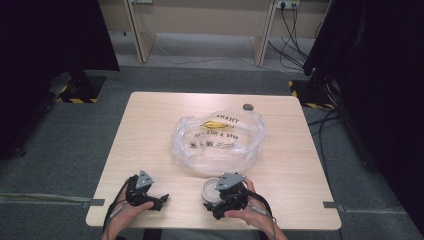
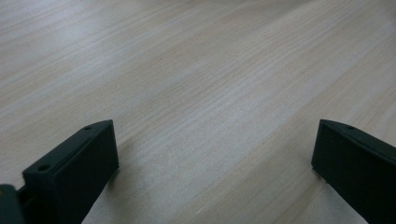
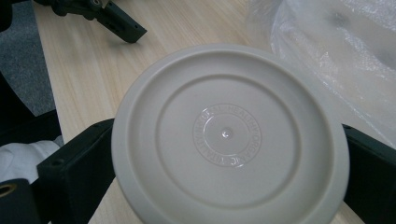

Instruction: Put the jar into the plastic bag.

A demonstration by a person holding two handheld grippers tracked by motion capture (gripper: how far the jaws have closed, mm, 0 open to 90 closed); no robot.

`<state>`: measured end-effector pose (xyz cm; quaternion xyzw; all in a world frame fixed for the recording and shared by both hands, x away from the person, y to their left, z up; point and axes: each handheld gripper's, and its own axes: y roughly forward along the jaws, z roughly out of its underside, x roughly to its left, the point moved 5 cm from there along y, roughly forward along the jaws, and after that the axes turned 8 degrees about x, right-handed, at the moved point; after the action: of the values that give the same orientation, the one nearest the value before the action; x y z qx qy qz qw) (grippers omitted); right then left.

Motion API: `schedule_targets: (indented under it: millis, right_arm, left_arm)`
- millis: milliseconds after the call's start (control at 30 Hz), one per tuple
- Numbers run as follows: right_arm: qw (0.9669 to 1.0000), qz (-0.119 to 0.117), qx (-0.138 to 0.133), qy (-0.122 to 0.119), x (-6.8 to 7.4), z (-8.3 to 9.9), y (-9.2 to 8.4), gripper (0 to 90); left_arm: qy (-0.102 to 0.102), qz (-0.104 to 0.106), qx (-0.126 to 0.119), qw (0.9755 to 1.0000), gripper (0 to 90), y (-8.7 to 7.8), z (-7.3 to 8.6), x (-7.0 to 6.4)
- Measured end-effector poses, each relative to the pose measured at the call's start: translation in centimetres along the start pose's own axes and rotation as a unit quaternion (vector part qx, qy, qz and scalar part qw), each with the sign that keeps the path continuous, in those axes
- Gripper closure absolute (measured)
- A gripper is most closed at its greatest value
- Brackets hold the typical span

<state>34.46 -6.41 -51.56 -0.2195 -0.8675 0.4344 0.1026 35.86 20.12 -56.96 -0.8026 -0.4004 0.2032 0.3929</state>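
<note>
A round white lid point(image 3: 229, 135) is clamped by the right claw point(image 3: 229, 154); left claw point(image 2: 210, 163) released over bare worktop point(image 2: 196, 70). Likely grasp stage; lifting toward plastic bag point(image 1: 217, 137) needed next.

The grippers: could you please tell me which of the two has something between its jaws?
The right gripper: its jaws sit on either side of the white lid. The left gripper is open over bare table.

My pale wood-grain rectangular counter point(image 1: 150, 130) carries a crumpled clear plastic bag with black lettering point(image 1: 218, 137) at its middle, a small grey pebble-like object point(image 1: 248, 106) beyond it, and a round cream plastic lid point(image 1: 211, 189) near my edge.
</note>
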Motion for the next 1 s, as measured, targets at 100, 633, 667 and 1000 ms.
schedule_targets:
  millis: [100,633,667,1000]
  right_arm:
    - [1.0000,0.002,0.006,0.000,-0.1,0.0,0.4,6.9]
    - [0.9997,-0.014,-0.017,-0.010,0.5,-1.2,-0.7,9.9]
    - [0.9996,-0.015,-0.018,-0.013,0.6,-1.5,-0.9,9.9]
    - [0.9989,-0.030,-0.010,-0.033,0.7,-3.5,-2.1,9.9]
  left_arm:
    - [0.000,0.000,0.000,1.0000,0.0,0.0,0.0,0.0]
    - [0.000,0.000,0.000,1.0000,0.0,0.0,0.0,0.0]
    - [0.000,0.000,0.000,1.0000,0.0,0.0,0.0,0.0]
    - [0.000,0.000,0.000,1.0000,0.0,0.0,0.0,0.0]
